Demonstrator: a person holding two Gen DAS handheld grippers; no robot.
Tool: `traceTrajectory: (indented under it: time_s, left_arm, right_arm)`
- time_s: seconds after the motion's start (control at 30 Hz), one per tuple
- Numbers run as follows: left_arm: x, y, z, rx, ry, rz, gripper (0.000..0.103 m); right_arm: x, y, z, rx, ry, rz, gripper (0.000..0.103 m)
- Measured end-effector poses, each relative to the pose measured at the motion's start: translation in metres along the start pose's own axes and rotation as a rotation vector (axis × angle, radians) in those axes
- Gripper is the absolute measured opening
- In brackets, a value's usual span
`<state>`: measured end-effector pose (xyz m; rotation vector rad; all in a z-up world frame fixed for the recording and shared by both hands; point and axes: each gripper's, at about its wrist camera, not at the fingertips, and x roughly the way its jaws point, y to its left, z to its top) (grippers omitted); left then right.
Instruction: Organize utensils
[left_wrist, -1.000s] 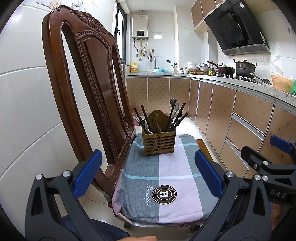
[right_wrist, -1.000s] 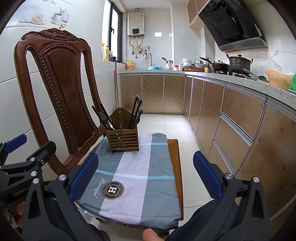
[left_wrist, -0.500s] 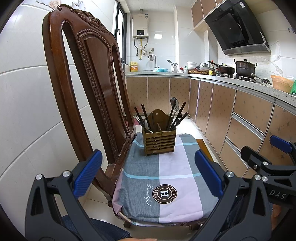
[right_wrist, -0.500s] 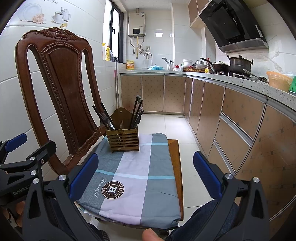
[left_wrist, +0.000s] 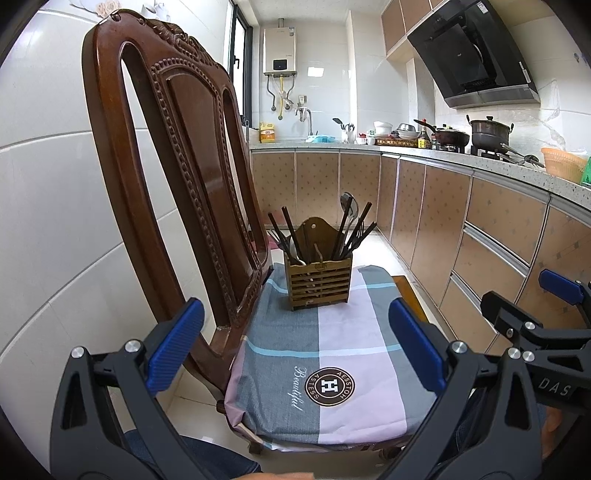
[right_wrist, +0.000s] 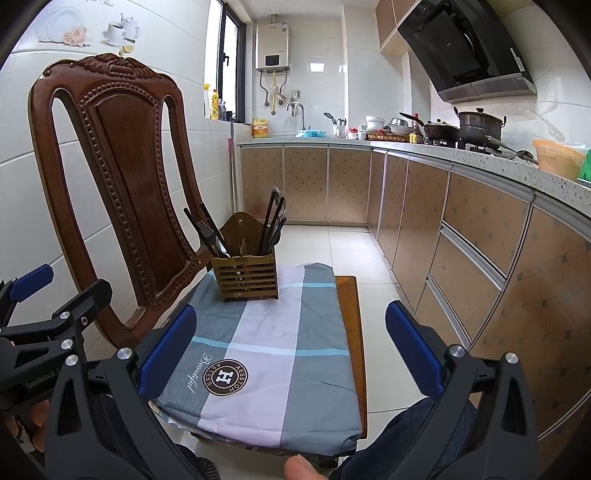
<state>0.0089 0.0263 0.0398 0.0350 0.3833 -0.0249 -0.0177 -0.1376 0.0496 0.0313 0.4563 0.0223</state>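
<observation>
Both grippers hang low at the bottom of their frames, and neither is carrying anything. The left gripper (left_wrist: 295, 341) has its blue-padded fingers (left_wrist: 173, 345) spread wide, with only the cloth visible between them. Same story for the right gripper (right_wrist: 290, 349): fingers (right_wrist: 413, 349) splayed apart, nothing pinched.

The thing that matters sits dead centre in both views: a slatted wooden utensil holder (left_wrist: 318, 282) standing upright on the far part of the chair seat, well apart from either set of fingers. It is already loaded, with dark chopsticks (left_wrist: 286, 236) leaning out toward the left of the frame and a metal spoon (left_wrist: 349, 206) poking up with more dark handles at the right. They fan outward because they rest loose against the holder's walls, and a tall wooden back plate splits the two bunches, so this reads as a sorted arrangement.

The checked cloth (left_wrist: 332, 347) draped over the chair (left_wrist: 192, 155) looks bare of loose cutlery. The seat is the surface here, low and close to the person, whose knees show at the bottom edge of both views.

My call: either the sorting is finished and the open fingers are parked clear so nothing gets knocked, or it has not begun; the frames alone do not settle it. Any reach forward would want care, since those leaning handles could tip the light holder
</observation>
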Motion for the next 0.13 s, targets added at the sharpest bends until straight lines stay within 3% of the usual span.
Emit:
traceTrajectory:
  time_s: [0.13]
  left_arm:
    - [0.0016,-0.0007,0.0008,-0.002,0.007,-0.002,0.099]
  right_arm:
    - [0.0017,-0.0011,-0.0006,0.002,0.003,0.000,0.100]
